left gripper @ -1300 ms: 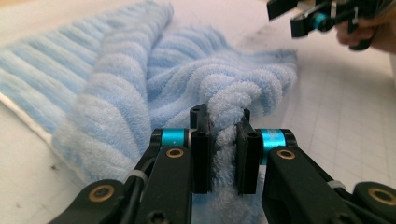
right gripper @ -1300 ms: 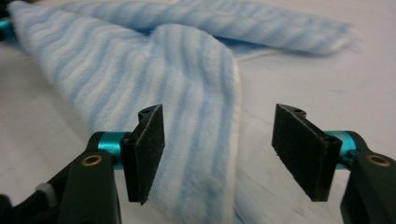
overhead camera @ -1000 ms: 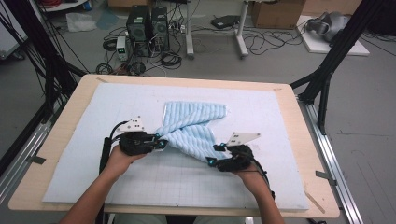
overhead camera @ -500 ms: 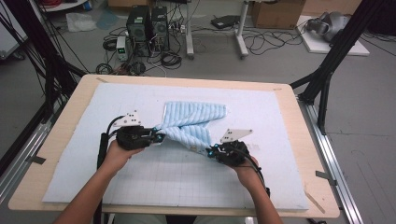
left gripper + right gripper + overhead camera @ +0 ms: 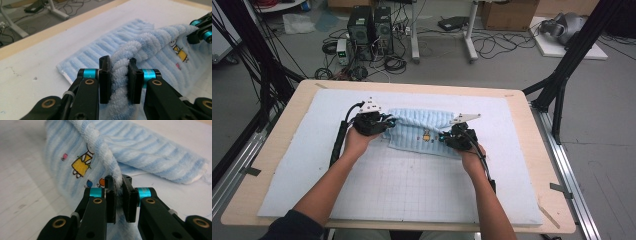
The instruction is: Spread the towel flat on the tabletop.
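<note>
A light blue striped towel (image 5: pixel 422 131) with a small cartoon print (image 5: pixel 426 135) lies across the middle of the white mat. My left gripper (image 5: pixel 389 122) holds the towel's left end. In the left gripper view my left gripper (image 5: pixel 119 75) has both pads pressed on a thick twisted roll of the towel (image 5: pixel 155 47); its jaws have just been opening slightly, with the roll still pinched. My right gripper (image 5: pixel 443 137) grips the towel's right part. In the right gripper view my right gripper (image 5: pixel 118 192) is shut on a rolled edge of the towel (image 5: pixel 150 147), beside the print (image 5: pixel 81 165).
The gridded white mat (image 5: pixel 412 185) covers most of the wooden table (image 5: pixel 277 145). Computers and cables (image 5: pixel 372 25) sit on the floor beyond the far edge. Black frame legs (image 5: pixel 562 85) stand at the right. The other hand's gripper (image 5: pixel 200 31) shows at the left gripper view's right edge.
Both hands have moved toward the table's far side, taking the towel's gripped edge along. The towel, twisted and slanted before, now lies as a wider level band.
</note>
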`<state>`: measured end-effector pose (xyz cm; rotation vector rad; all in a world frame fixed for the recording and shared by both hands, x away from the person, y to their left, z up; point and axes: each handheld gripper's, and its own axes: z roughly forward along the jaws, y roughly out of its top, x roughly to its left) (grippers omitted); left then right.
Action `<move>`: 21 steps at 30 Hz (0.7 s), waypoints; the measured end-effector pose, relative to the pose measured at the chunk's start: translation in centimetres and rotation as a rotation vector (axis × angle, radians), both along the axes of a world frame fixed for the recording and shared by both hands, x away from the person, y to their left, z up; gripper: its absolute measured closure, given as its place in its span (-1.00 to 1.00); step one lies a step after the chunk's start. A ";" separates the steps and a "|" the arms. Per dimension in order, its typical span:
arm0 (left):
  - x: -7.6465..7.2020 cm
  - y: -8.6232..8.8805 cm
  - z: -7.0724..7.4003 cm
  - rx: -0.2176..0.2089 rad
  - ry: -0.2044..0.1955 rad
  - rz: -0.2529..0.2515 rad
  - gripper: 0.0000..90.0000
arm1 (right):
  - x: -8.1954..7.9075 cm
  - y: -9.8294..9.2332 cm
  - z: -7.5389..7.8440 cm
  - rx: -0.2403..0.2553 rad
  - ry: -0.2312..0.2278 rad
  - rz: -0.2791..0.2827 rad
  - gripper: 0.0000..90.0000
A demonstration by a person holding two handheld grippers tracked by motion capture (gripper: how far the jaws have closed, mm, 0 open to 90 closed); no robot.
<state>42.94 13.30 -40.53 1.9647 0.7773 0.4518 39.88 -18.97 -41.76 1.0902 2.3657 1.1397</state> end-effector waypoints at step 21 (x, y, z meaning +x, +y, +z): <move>-3.7 4.6 -2.2 -0.089 0.084 0.104 -0.13 | -3.3 -3.9 0.6 0.063 -0.018 -0.134 -0.32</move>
